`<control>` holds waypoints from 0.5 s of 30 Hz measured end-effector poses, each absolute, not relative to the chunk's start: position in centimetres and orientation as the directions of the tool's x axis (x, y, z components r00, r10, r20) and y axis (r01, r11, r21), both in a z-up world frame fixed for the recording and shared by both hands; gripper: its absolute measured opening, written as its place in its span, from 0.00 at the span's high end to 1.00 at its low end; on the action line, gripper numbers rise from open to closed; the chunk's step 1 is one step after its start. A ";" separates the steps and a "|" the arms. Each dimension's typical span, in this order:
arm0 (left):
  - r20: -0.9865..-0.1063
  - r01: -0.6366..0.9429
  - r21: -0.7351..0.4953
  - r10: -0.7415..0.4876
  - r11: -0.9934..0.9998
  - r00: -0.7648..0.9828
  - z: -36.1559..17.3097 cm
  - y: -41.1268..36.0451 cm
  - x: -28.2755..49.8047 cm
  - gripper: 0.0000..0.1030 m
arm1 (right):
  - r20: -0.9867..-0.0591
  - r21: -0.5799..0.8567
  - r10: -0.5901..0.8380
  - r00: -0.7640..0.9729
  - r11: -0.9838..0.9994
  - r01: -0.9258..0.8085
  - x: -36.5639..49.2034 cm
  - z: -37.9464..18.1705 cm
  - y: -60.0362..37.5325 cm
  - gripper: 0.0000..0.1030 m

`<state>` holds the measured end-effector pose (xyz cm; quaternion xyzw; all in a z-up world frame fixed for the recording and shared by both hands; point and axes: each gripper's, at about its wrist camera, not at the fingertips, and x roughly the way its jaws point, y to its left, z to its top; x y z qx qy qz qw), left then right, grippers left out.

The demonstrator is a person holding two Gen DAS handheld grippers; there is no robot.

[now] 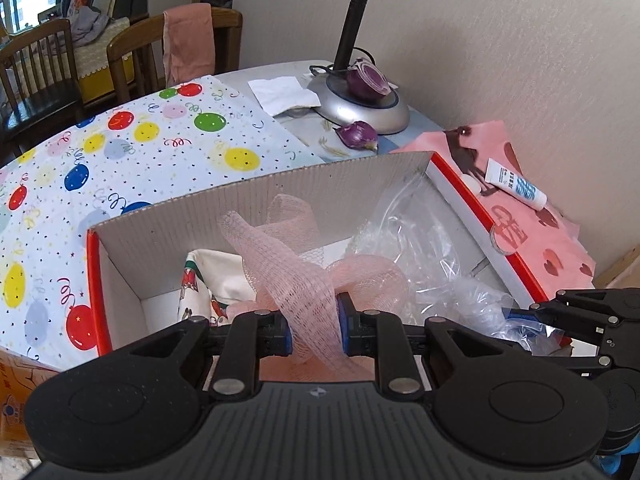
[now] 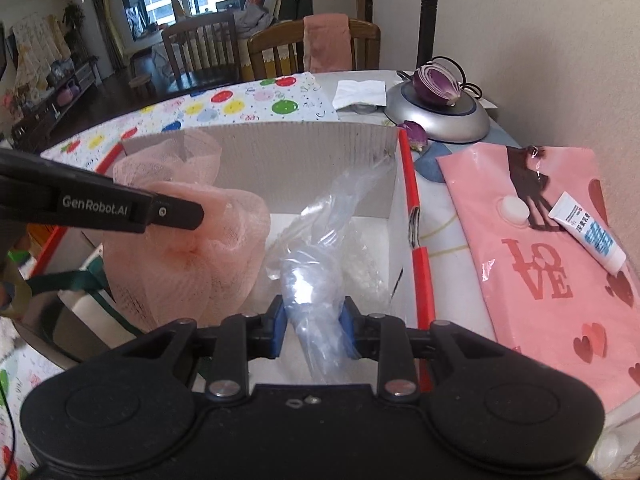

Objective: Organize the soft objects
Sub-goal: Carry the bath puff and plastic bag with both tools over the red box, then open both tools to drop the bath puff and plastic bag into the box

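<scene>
An open cardboard box [image 1: 256,196] with red edges stands on the table; it also shows in the right wrist view [image 2: 304,140]. My left gripper [image 1: 314,326] is shut on a pink mesh bath puff [image 1: 296,264] and holds it inside the box over a white printed cloth [image 1: 208,276]. The puff also shows in the right wrist view [image 2: 192,256]. My right gripper [image 2: 314,326] is shut on a clear plastic bag [image 2: 316,276] in the right part of the box. The bag also shows in the left wrist view [image 1: 412,236], beside my right gripper [image 1: 516,314].
A balloon-print cloth [image 1: 132,148] covers the table left of the box. A pink LOVE bag [image 2: 544,264] with a white tube [image 2: 588,232] on it lies to the right. A desk lamp base [image 1: 360,104] with a cut purple onion [image 1: 366,80] stands behind. Chairs stand beyond the table.
</scene>
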<state>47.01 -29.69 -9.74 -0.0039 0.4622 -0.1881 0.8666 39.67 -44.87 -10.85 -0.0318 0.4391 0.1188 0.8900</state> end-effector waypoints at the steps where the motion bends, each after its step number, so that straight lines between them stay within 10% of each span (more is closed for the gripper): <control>1: -0.802 0.325 -0.177 -0.327 0.929 0.500 -9.8 -29.7 47.0 0.80 | -0.790 0.042 0.180 0.586 0.970 -0.241 39.6 -10.9 -44.8 0.74; 5: -0.805 0.333 -0.162 -0.320 0.929 0.500 -10.1 -29.8 46.9 0.69 | -0.790 0.027 0.176 0.588 0.967 -0.253 39.5 -10.9 -44.7 0.70; 9: -0.803 0.323 -0.161 -0.314 0.932 0.506 -10.1 -29.6 46.6 0.30 | -0.786 0.013 0.173 0.594 0.964 -0.264 39.3 -10.7 -44.6 0.62; 15: -0.787 0.330 -0.143 -0.309 0.933 0.534 -9.3 -29.2 45.8 0.30 | -0.773 0.008 0.191 0.605 0.957 -0.292 38.7 -10.0 -44.3 0.52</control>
